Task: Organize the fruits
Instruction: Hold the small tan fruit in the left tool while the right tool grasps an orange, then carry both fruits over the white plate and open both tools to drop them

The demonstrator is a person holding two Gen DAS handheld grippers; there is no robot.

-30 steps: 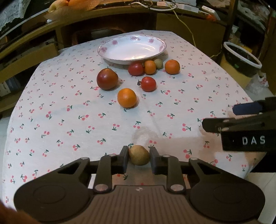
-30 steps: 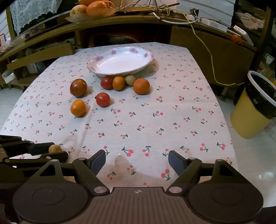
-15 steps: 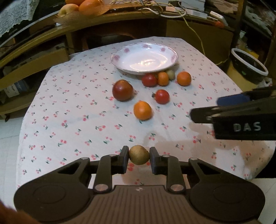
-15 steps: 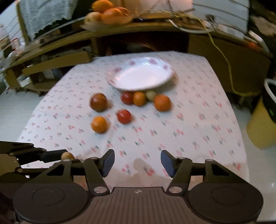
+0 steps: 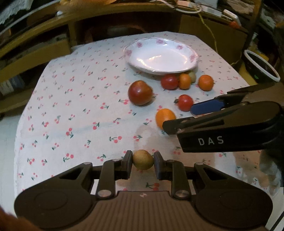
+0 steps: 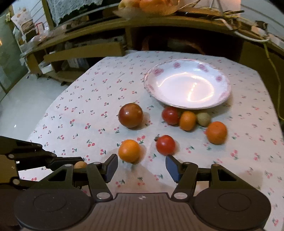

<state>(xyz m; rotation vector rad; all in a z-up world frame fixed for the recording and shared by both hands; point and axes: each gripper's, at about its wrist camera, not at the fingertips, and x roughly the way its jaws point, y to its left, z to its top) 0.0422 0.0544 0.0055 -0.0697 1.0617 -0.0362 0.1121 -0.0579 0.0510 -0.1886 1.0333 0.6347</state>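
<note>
My left gripper (image 5: 143, 160) is shut on a small yellow-green fruit (image 5: 143, 159), held above the near part of the cherry-print tablecloth (image 5: 79, 115); the fruit also shows in the right wrist view (image 6: 80, 164). My right gripper (image 6: 142, 168) is open and empty, just short of an orange (image 6: 129, 150) and a red tomato (image 6: 165, 144). A white floral plate (image 6: 188, 83) stands at the back, empty. A large dark red tomato (image 6: 130, 115), a red tomato (image 6: 170, 115), a small orange (image 6: 187, 120), a greenish fruit (image 6: 203, 118) and another orange (image 6: 216, 132) lie before it.
A wooden shelf unit (image 6: 81, 51) with a fruit basket (image 6: 150, 5) on top stands behind the table. A bin (image 5: 261, 65) stands to the right of the table. Cables (image 5: 207, 21) hang over the back right.
Both grippers moved forward toward the fruits. The right gripper now sits close to the near orange and tomato. The left still holds the small fruit.
</note>
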